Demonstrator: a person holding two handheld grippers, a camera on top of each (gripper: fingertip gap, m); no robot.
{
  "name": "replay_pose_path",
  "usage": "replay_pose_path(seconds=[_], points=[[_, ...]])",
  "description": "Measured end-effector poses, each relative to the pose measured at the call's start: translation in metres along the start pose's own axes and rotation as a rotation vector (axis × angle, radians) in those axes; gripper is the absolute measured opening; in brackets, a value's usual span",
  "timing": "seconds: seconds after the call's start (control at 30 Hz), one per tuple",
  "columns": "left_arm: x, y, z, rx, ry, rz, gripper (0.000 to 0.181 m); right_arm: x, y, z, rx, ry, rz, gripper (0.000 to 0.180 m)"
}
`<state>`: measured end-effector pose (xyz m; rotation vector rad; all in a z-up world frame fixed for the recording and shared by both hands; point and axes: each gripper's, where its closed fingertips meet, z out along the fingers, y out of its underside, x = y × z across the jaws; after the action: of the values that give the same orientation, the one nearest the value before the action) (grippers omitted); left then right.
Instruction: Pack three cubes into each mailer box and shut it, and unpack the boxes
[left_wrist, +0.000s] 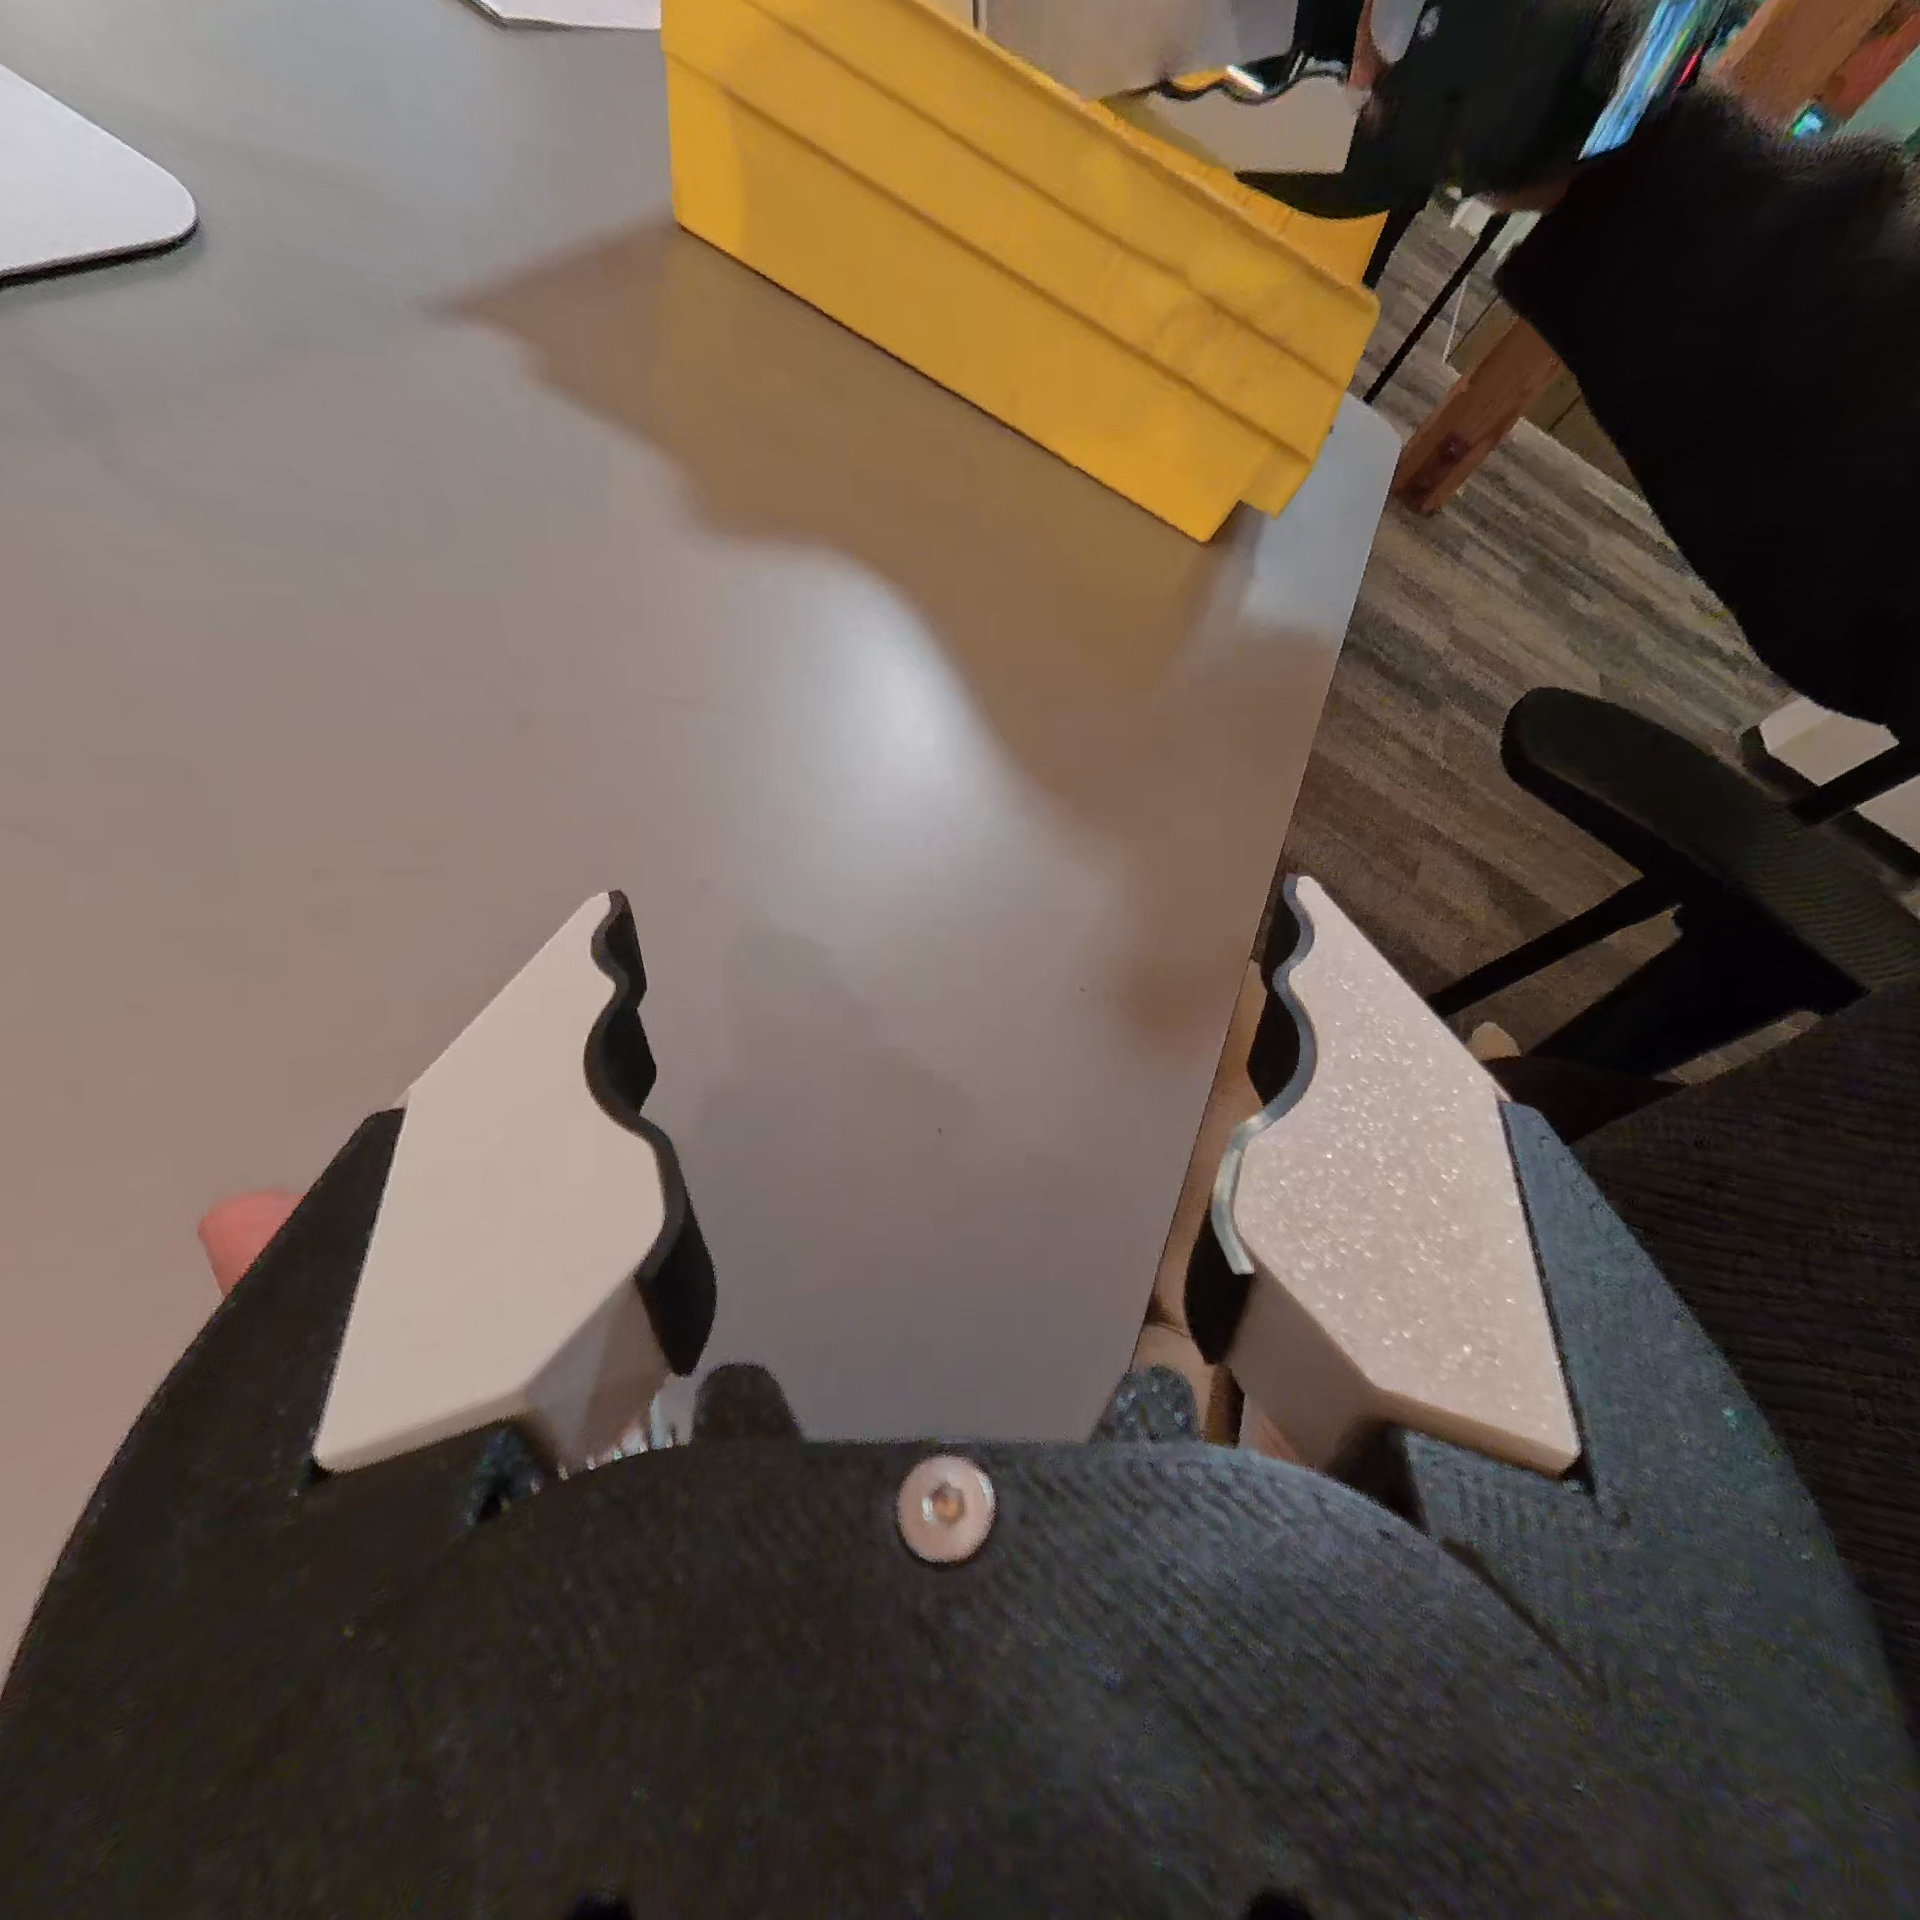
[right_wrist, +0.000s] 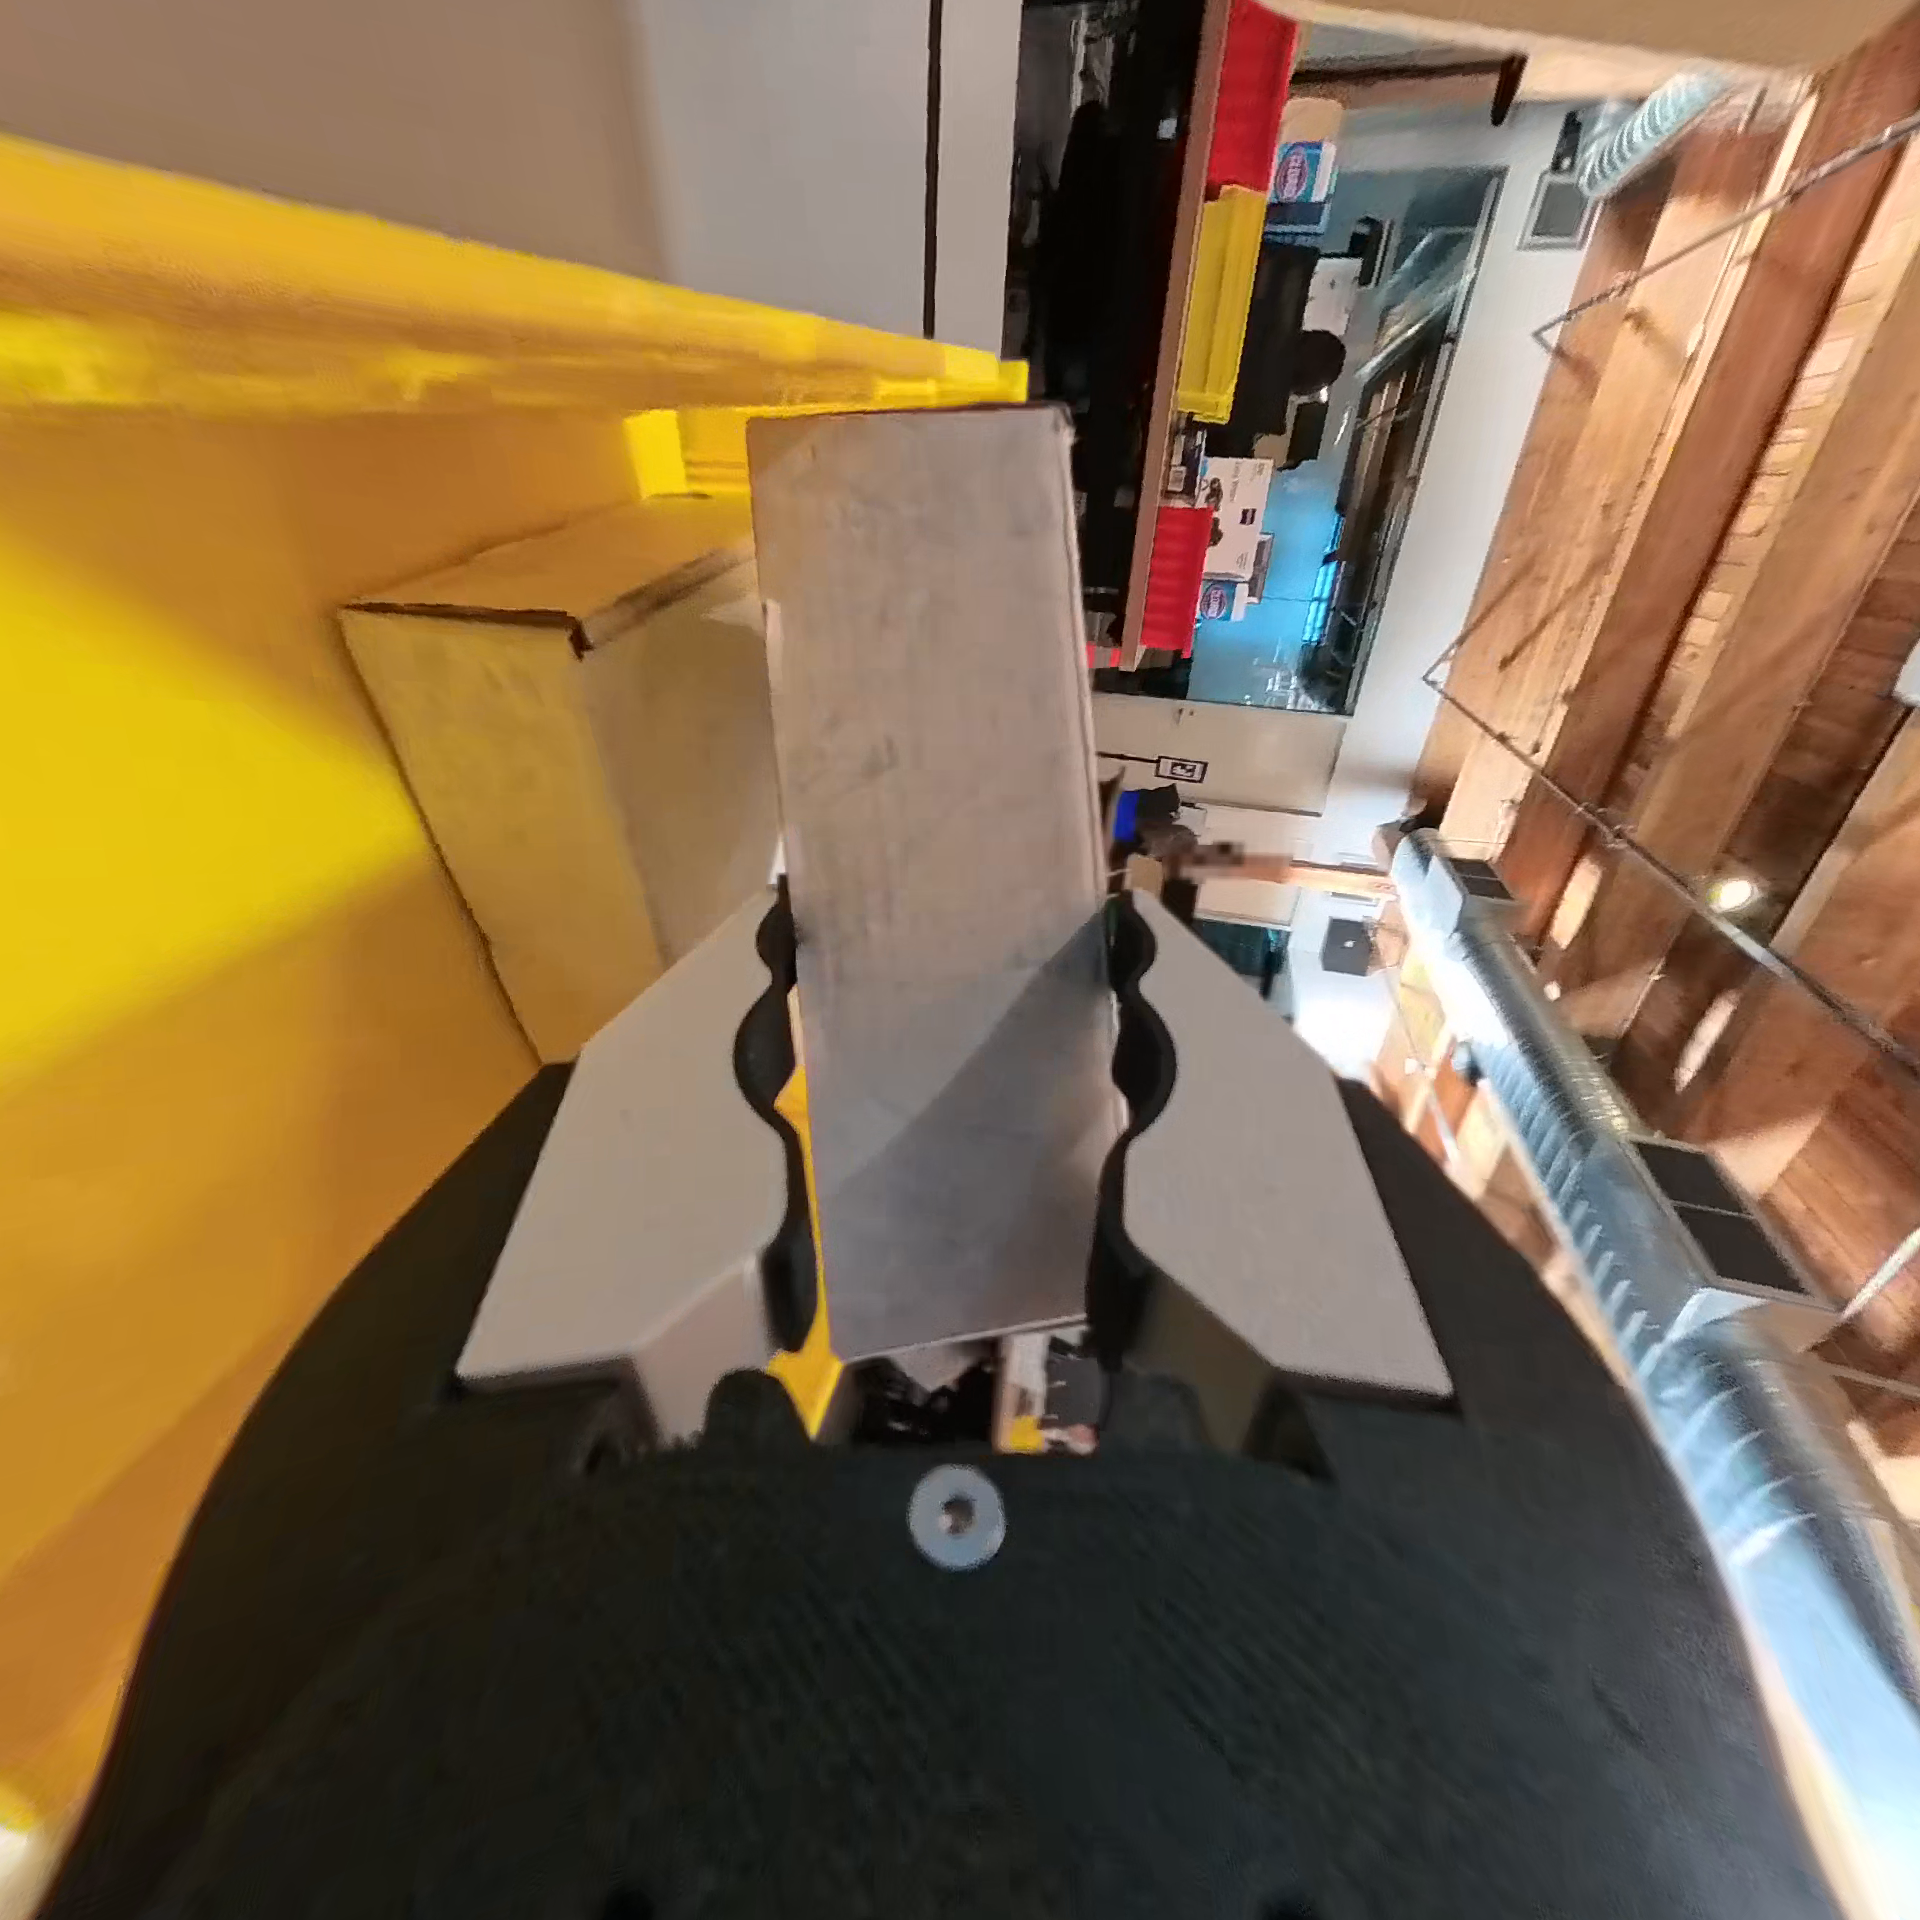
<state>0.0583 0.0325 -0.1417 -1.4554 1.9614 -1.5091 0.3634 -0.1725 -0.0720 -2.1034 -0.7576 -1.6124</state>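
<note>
The grey counter (left_wrist: 520, 623) carries a yellow bin (left_wrist: 997, 260). Inside the bin (right_wrist: 208, 831), the right hand-held gripper (right_wrist: 951, 1091) clamps a box (right_wrist: 925, 831) beside another box (right_wrist: 520, 769). The left hand-held gripper (left_wrist: 956, 1091) gapes wide, empty, over the counter's edge.

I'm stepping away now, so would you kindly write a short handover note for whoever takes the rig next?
Left gripper: open, empty, over the grey table near its edge.
Right gripper: shut on a flat grey-white mailer box, held over the yellow bin.
A second mailer box stands inside the bin.
No cubes in view; whether the boxes are packed cannot be told.
Left, probably: set the held box on the table, then pack or unpack.
</note>
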Motion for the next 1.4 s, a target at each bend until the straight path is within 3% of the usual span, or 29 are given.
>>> replay_pose_path(seconds=[0.4,0.7,0.93,1.07,1.23,1.4], points=[[0.005,0.010,0.008,-0.046,0.025,0.014,0.117,-0.036,0.035,-0.020,-0.117,-0.311,0.381,0.067],[0.008,0.009,0.008,-0.045,0.027,0.023,0.116,-0.048,0.052,0.003,-0.238,-0.347,0.142,0.072],[0.009,0.011,0.009,-0.051,0.024,0.034,0.116,-0.017,0.025,0.018,-0.085,-0.208,0.087,0.058],[0.008,0.012,0.010,-0.057,0.029,0.024,0.116,-0.021,0.038,0.035,-0.091,-0.197,-0.043,0.060],[0.007,0.012,0.009,-0.053,0.024,0.027,0.115,-0.029,0.069,0.043,-0.211,-0.295,0.075,0.072],[0.005,0.014,0.008,-0.058,0.024,0.017,0.115,-0.024,0.068,0.023,-0.209,-0.300,0.229,0.076]])
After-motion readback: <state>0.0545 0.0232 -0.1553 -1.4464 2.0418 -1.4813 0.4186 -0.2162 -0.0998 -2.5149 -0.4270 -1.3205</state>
